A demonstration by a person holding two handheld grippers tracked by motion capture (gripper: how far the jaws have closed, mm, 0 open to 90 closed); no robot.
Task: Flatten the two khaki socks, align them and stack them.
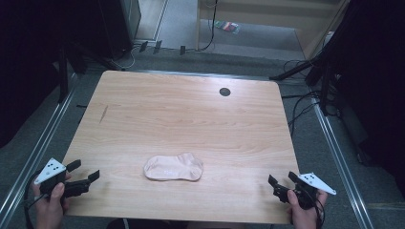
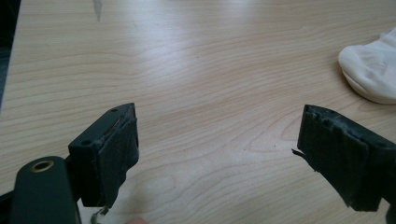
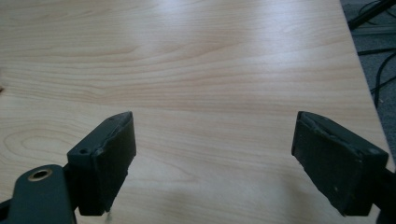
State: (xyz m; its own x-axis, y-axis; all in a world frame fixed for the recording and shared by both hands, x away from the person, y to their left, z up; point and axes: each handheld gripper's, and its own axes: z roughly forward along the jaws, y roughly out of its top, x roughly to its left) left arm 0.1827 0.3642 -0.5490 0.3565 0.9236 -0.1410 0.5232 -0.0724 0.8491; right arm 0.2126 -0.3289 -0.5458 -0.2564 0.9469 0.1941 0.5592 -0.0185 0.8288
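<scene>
Claws: two; left claw (image 1: 86,171) and right claw (image 1: 282,180) at the near table corners, both spread, holding nothing.
Sock: one pale sock (image 1: 174,167), flat between them near the front edge.
Table (image 1: 181,114): one; the high view adds a dark hole (image 1: 224,91) far back.
Left gripper view: the sock's end (image 2: 371,70) lies ahead to its right.

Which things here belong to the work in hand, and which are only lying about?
Belong to the work:
- sock, flat near the table's front edge
- left gripper, open, empty
- right gripper, open, empty

Only lying about:
- dark round hole in the table
- cables on the floor
- small colourful packet on the floor beyond
</scene>
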